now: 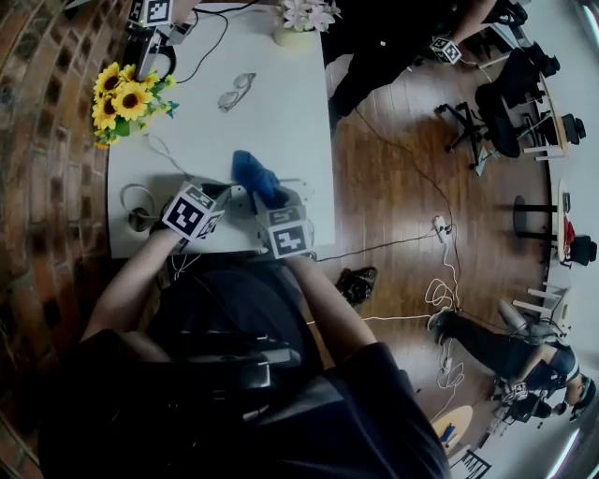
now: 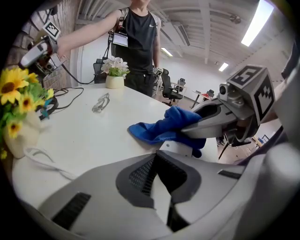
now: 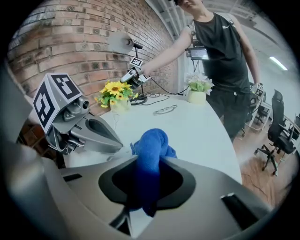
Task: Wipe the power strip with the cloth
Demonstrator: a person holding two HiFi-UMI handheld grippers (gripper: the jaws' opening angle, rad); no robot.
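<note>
So the person has a gripper in each hand, both angled down at the near edge of the white table (image 1: 271, 103). The right gripper (image 3: 149, 161) is pinching the blue cloth (image 3: 151, 140). The cloth is bunched up between the jaws, and a fat roll of it sticks out past the tips onto the tabletop.

The left gripper (image 2: 158, 161) sits just to the left of the right one, with the two tips close together. Its jaws are pressed together. A white block that looks like the power strip (image 2: 180, 149) pokes out right at those tips. A sliver of white also shows in the slit between the jaws, but I honestly can't tell if they're nipping it or just sitting on it. The cloth's loose end drapes right over the far side of that white block, and one finger of the right gripper lies on top of the cloth.

Out past the left gripper and off to its left there's a bunch of sunflowers (image 1: 126, 98) against the brick wall (image 3: 70, 37). A pair of glasses (image 1: 236, 92) lies further ahead of both grippers, and a pot of white flowers (image 1: 304, 17) sits at the far end. Another person (image 3: 220, 47) stands over there, with an arm stretched toward the wall side.
</note>
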